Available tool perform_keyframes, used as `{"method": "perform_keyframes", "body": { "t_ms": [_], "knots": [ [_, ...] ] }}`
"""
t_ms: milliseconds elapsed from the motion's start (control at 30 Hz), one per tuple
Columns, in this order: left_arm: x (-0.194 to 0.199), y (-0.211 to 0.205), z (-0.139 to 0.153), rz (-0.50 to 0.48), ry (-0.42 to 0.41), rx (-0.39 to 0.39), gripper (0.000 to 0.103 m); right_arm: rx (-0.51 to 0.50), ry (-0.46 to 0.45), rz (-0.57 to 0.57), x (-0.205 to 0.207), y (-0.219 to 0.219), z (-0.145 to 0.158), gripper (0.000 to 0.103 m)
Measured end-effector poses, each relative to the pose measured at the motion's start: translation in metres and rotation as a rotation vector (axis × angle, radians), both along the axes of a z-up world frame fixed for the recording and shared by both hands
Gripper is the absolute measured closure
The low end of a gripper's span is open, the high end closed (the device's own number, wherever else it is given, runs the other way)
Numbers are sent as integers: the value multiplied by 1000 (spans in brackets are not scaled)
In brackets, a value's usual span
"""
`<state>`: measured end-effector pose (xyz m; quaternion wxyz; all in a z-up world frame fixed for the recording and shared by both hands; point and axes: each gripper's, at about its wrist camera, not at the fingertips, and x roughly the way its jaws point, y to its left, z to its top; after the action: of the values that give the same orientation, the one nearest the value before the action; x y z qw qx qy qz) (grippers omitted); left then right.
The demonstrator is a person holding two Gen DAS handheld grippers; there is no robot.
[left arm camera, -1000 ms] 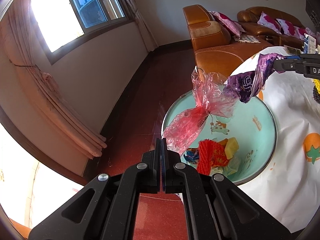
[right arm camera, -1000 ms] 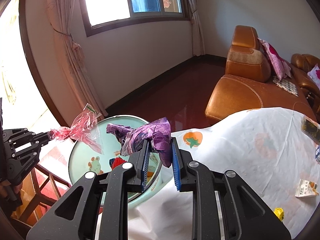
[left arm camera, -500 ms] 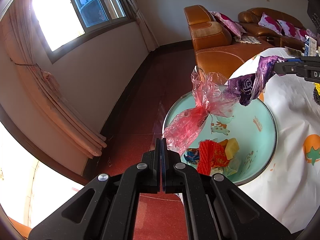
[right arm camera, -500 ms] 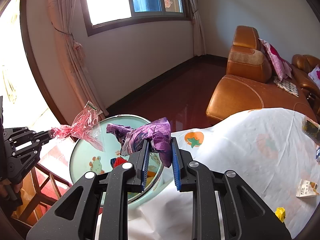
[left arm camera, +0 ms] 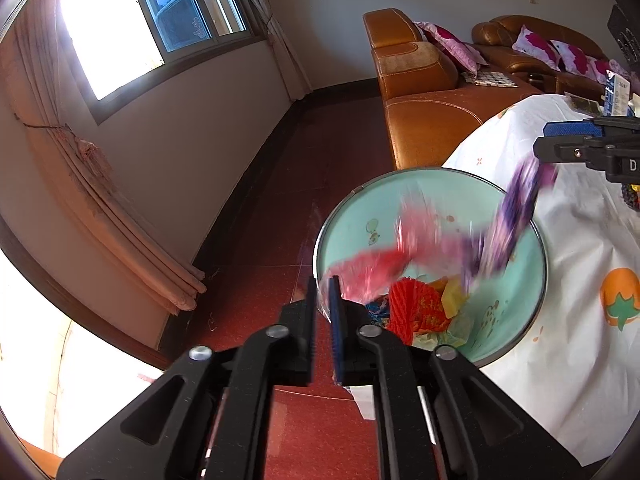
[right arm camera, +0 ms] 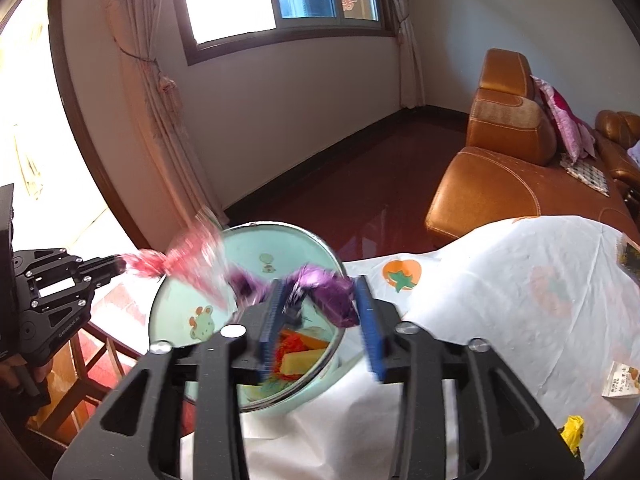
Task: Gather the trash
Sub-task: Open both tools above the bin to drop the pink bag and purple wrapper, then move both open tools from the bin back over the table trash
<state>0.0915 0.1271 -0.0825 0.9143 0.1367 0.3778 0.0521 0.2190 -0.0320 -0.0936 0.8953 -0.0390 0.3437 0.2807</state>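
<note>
A mint-green basin (left arm camera: 524,312) (right arm camera: 188,304) sits at the table's edge with several wrappers inside. My left gripper (left arm camera: 323,300) is open at the basin's near rim; a red plastic wrapper (left arm camera: 376,264) (right arm camera: 188,260) blurs just beyond its tips, falling into the basin. My right gripper (right arm camera: 318,312) is open above the basin; a purple wrapper (right arm camera: 324,292) (left arm camera: 516,208) blurs between and below its fingers, dropping. The right gripper also shows in the left wrist view (left arm camera: 576,140), the left gripper in the right wrist view (right arm camera: 108,266).
A white fruit-print tablecloth (right arm camera: 500,300) covers the table. A small packet (right arm camera: 624,378) and a yellow scrap (right arm camera: 572,430) lie at its right. A brown leather sofa (left arm camera: 424,92) stands behind, red floor and curtains to the left.
Both grippers have opened. The red wrapper has left my left gripper and the purple wrapper has left my right gripper; both are falling toward the basin.
</note>
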Motion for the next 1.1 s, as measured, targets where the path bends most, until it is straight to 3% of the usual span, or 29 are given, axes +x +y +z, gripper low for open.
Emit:
{"method": "perform_keyframes", "body": {
  "t_ms": [133, 700, 933, 1100],
  "knots": [
    [-1, -3, -1, -3, -6, 2, 71, -9, 4, 1, -1, 1, -3, 58],
    [-2, -4, 0, 0, -11, -5, 61, 2, 1, -40, -11, -11, -1, 55],
    [-5, -25, -8, -28, 12, -22, 58, 15, -17, -116, -22, -39, 3, 55],
    [-12, -57, -19, -109, 40, -22, 54, 8, -40, -178, -42, -67, 9, 55]
  ]
}}
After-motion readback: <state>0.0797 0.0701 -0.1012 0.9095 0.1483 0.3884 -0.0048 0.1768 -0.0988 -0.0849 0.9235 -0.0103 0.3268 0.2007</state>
